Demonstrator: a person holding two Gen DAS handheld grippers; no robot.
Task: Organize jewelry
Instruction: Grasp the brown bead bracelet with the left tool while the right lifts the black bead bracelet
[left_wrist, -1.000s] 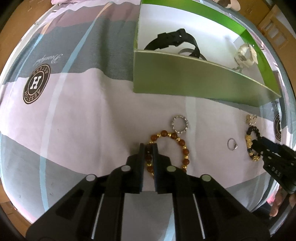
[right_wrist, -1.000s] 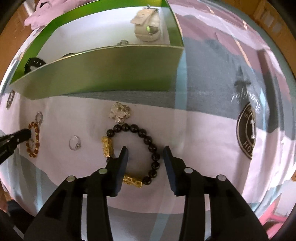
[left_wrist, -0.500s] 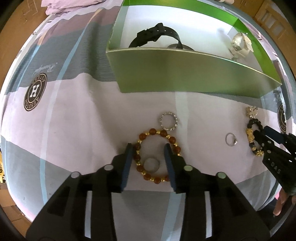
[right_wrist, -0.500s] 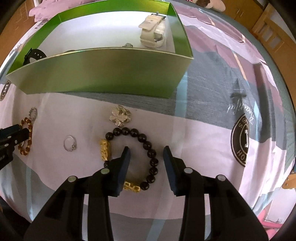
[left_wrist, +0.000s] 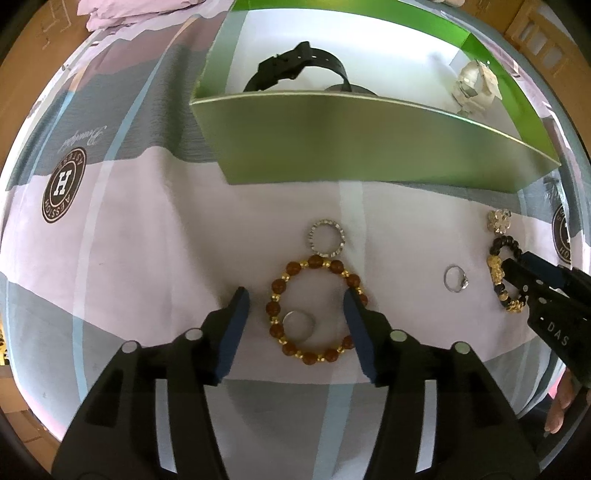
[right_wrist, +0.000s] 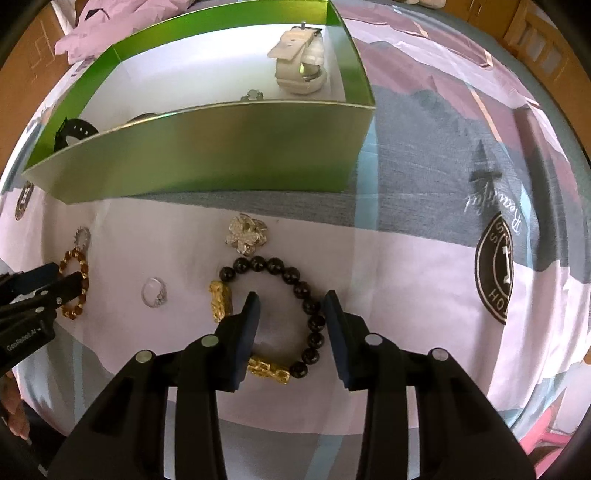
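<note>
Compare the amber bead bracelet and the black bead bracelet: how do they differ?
The amber bracelet alternates brown beads with small gold spacers; the black bracelet has dark beads plus two large gold charms. A plain ring lies inside the amber one; nothing inside the black. Both lie flat on the bedsheet, outside the green box.

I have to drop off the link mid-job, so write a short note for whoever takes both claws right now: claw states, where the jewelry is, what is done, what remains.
Left claw: open, empty, straddling the brown-and-gold bead bracelet on the striped bedsheet; a plain silver ring lies inside that bracelet.
Right claw: open, empty, over the black bead bracelet with gold charms.
Done: black-strap watch and white-strap watch are in the green box.
Left on the sheet: both bracelets, plain ring, sparkly stone-set ring, small gem ring, silver flower brooch.
</note>
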